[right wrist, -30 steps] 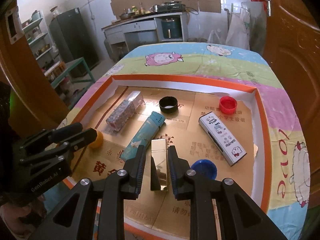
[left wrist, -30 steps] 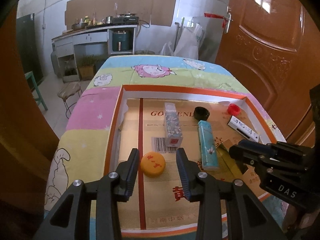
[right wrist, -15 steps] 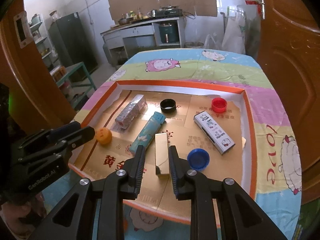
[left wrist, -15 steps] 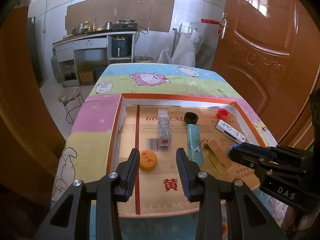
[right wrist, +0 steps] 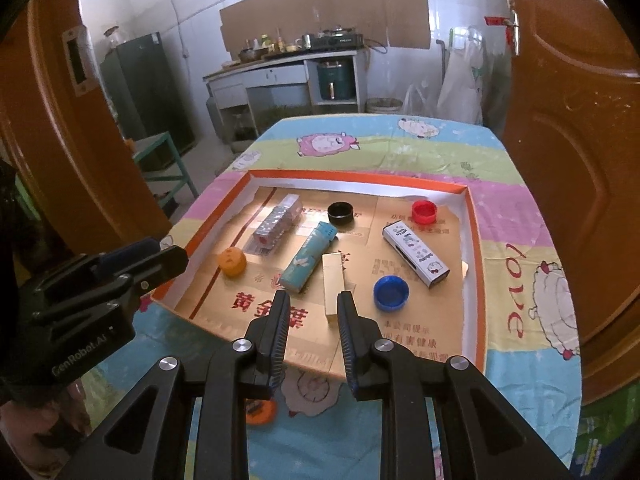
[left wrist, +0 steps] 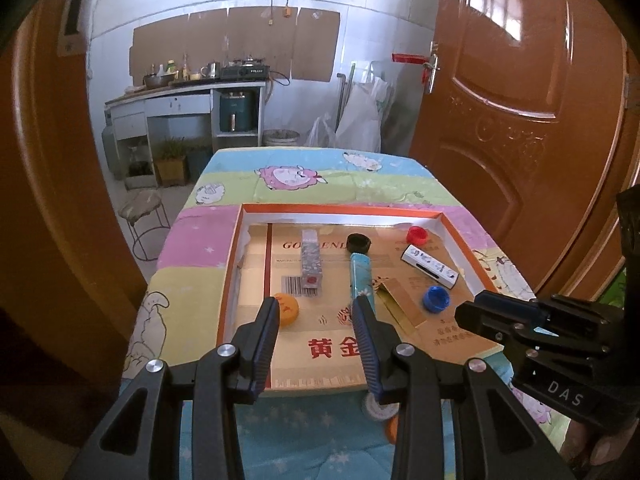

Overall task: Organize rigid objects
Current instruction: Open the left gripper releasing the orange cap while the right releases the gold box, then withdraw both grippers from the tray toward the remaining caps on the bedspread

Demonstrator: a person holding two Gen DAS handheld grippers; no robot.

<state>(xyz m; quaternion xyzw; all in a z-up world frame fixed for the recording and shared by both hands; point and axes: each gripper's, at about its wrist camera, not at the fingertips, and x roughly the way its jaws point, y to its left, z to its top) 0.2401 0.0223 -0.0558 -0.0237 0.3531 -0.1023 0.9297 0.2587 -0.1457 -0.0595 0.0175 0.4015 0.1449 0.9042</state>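
The rigid objects lie spread over the cardboard floor of a shallow orange-rimmed tray (right wrist: 476, 264), which sits on a table under a pastel cartoon-sheep cloth (right wrist: 400, 148). At the far left of the tray is a long silvery patterned box (right wrist: 278, 220), and beside it, running diagonally, a teal box with a flower print (right wrist: 308, 258). A black bottle cap (right wrist: 341, 213) stands at the far middle and a red cap (right wrist: 424, 212) at the far right. A white box with cartoon printing (right wrist: 415, 254) lies slanted on the right, a blue cap (right wrist: 391, 293) just near of it. An orange cap (right wrist: 232, 262) rests at the near left. A gold box (right wrist: 333, 286) lies lengthwise in the middle, close by the teal one.

Both grippers hang above the near edge of the tray, touching nothing. The left gripper (left wrist: 316, 312) stands with its jaws moderately apart and empty, the orange cap showing behind its left finger. The right gripper (right wrist: 312, 306) has its jaws narrower, yet a clear gap shows between the ribbed pads, and the gold box lies on the tray beyond them, not gripped. On the cloth nearer than the tray sits another orange cap (right wrist: 260, 410).
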